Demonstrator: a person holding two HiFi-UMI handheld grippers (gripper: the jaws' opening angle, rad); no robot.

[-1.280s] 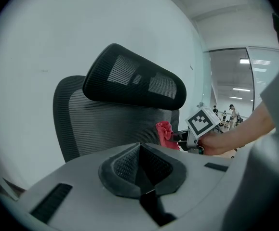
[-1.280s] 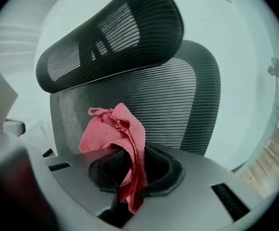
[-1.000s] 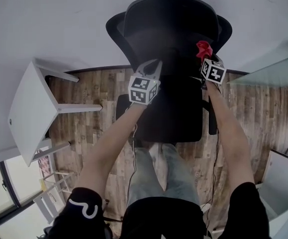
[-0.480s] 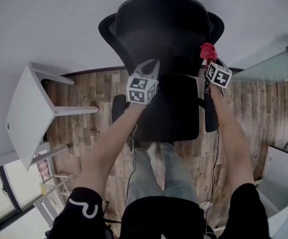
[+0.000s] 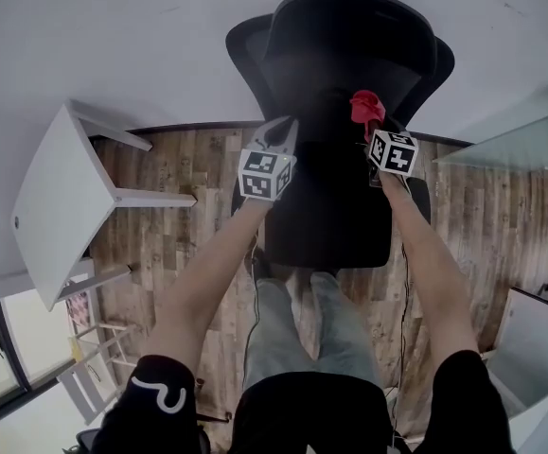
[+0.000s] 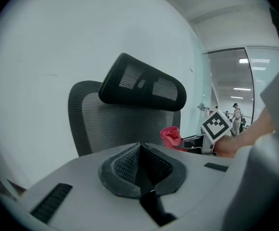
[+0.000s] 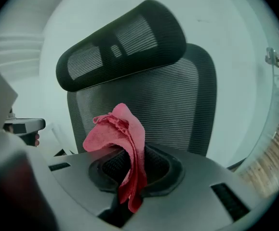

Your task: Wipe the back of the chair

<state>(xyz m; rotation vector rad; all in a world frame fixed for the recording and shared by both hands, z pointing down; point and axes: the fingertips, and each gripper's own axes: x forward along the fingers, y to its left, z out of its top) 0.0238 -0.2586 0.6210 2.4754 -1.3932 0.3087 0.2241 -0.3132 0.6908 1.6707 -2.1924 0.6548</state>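
Observation:
A black mesh office chair (image 5: 349, 74) with a headrest (image 7: 125, 42) stands against the white wall, its backrest (image 6: 125, 124) facing me. My right gripper (image 5: 368, 112) is shut on a crumpled red cloth (image 7: 122, 143), which it holds up in front of the backrest's right part; whether the cloth touches the mesh cannot be told. The cloth (image 5: 365, 105) shows red above the marker cube in the head view. My left gripper (image 5: 281, 132) is shut with nothing in it, raised beside the backrest's left side. From the left gripper view the cloth (image 6: 171, 135) and the right gripper's cube appear at the right.
A white stool (image 5: 61, 206) lies on its side at the left on the wooden floor (image 5: 188, 168). A glass partition (image 5: 520, 140) runs at the right. The person's legs stand just behind the chair seat (image 5: 326, 216).
The chair has turned and shifted right in the head view. My right gripper with the red cloth moved left and up across the backrest. The left gripper stayed about where it was.

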